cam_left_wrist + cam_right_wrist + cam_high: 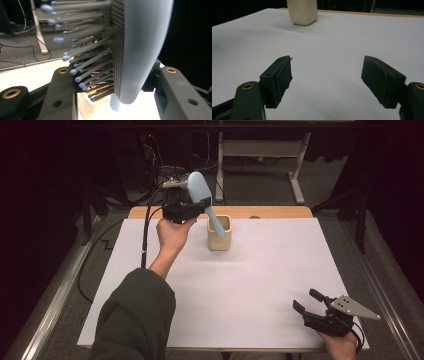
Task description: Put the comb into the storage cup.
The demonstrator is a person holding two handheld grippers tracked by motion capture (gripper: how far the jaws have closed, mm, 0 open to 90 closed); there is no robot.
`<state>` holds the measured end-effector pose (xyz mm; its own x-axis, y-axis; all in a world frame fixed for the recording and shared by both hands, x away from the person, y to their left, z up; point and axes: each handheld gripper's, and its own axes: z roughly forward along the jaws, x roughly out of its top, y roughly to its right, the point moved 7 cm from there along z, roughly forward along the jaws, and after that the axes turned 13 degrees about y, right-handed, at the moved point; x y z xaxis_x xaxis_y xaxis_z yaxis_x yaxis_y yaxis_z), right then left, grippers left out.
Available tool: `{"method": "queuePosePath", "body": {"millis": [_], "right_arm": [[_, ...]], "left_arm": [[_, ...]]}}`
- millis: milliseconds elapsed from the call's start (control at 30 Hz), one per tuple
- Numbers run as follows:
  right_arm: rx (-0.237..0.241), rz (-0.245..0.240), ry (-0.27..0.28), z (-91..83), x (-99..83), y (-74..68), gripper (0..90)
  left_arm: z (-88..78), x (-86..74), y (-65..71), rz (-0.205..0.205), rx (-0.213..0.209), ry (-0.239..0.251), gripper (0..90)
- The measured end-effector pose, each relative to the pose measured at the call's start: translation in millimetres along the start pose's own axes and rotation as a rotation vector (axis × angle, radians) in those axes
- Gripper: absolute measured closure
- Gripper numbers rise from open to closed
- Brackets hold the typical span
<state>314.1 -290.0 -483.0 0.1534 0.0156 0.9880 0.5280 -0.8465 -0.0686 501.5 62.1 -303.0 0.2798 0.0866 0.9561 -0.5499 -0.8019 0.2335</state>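
The brush (204,200) is clamped in the left gripper (197,210) above the table, handle tip dipping into the cup (219,233). It's probably light, stiff plastic, a bit slick, so it's best gripped low on the head like this, off the bendy bristles (82,65). The right gripper (311,304) is parked wide open, nothing held.

- In the left gripper view the pale blue plastic hairbrush (145,50) runs off the top edge, and its nearest bristle tips are blurred.
- The brush's handle end sinks into the cream square cup (219,233), so its tip is hidden.
- In the right gripper view the cup (302,12) is cut off at the top edge.
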Motion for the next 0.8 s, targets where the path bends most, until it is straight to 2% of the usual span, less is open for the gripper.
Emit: {"method": "queuePosePath", "body": {"millis": [800], "right_arm": [[-0.001,0.011,0.018,-2.7,0.9,1.4,25.6]], "left_arm": [[20.1,3.5,-17.0,-0.022,0.084,0.017,53.2]]}}
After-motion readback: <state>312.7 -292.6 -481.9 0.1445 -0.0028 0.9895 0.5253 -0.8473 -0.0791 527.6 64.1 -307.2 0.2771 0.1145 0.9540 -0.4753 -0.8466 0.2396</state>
